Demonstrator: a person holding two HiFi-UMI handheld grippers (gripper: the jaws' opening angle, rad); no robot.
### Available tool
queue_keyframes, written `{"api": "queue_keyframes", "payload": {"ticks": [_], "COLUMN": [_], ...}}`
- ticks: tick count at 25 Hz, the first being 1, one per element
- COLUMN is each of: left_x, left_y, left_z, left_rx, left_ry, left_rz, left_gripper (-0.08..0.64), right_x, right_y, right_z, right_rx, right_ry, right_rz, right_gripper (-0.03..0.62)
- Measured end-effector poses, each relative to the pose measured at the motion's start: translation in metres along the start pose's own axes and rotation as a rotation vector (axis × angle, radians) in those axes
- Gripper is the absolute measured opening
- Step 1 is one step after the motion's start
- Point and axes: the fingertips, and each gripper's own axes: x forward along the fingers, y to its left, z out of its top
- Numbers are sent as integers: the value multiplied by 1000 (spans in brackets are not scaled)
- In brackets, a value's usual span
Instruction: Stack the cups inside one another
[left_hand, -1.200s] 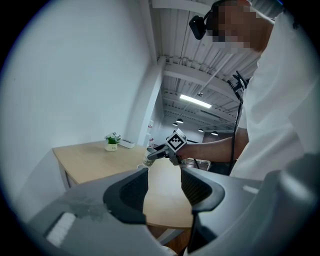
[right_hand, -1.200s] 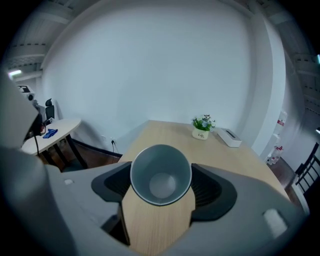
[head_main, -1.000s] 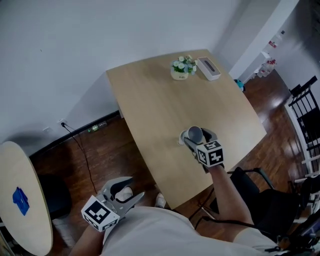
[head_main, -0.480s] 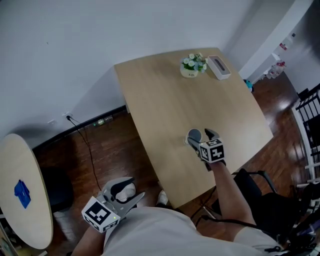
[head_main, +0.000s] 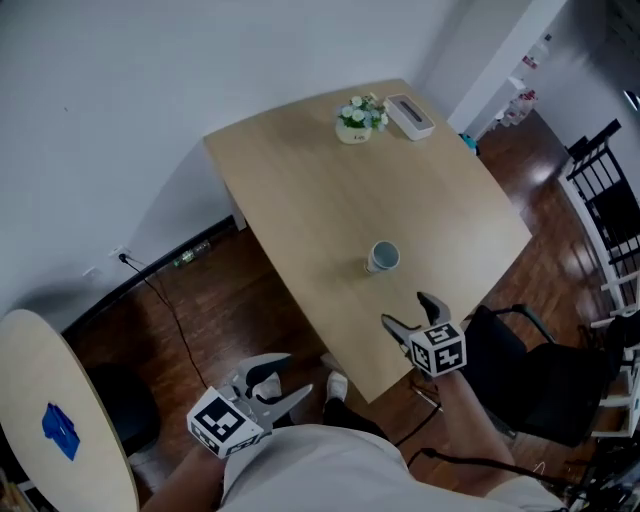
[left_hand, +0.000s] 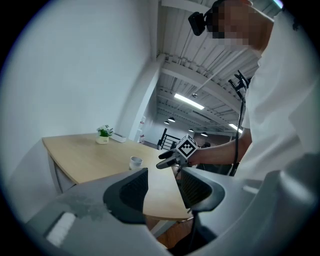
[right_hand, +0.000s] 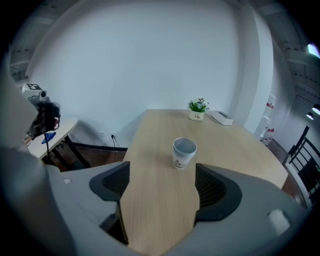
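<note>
A white paper cup (head_main: 381, 258) with a grey inside stands upright on the wooden table (head_main: 300, 190), alone near its front half. The right gripper view has the cup (right_hand: 183, 152) straight ahead, beyond the open jaws. My right gripper (head_main: 409, 315) hangs open over the table's front edge, a short way back from the cup, holding nothing. My left gripper (head_main: 276, 380) is open and empty, low at my left side above the floor, well off the table. The left gripper view catches the cup (left_hand: 135, 162) and the right gripper (left_hand: 169, 160) in the distance.
A small pot of flowers (head_main: 354, 118) and a white box (head_main: 409, 115) sit at the table's far edge. A black chair (head_main: 520, 360) stands by my right arm. A round side table (head_main: 50, 420) with a blue object is at the left. A cable runs along the wall.
My right gripper has let go of the cup and drawn back toward me, jaws open. The cup stays standing on the table. The left gripper has barely moved.
</note>
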Motion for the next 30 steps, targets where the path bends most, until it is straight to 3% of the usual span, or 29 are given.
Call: {"api": "queue_keyframes", "payload": {"ticks": [3, 5, 10, 15, 17, 23, 30], "left_x": [0, -2, 1, -3, -4, -17, -50], "left_y": [-1, 2, -8, -60, -87, -169, -231], "left_z": [-13, -20, -6, -9, -18, -54, -83], "left_rx": [19, 26, 105, 174, 176, 166, 174], "left_ry": [32, 49, 15, -34, -47, -8, 10], "left_rz": [-105, -133, -68, -35, -33, -47, -29], "left_gripper": [219, 218, 216, 217, 218, 218, 218], "right_x": [-29, -45, -93, -141, -161, -227, -272], "right_y": [25, 42, 80, 134, 151, 188, 214], "right_z": [-25, -41, -88, -116, -131, -182, -223], "right_rx": [59, 72, 86, 79, 40, 67, 72], "right_ry": [0, -4, 6, -79, -100, -135, -164], "right_rz": [-37, -65, -77, -14, -5, 8, 5], "right_gripper": [405, 405, 405, 405, 405, 405, 405]}}
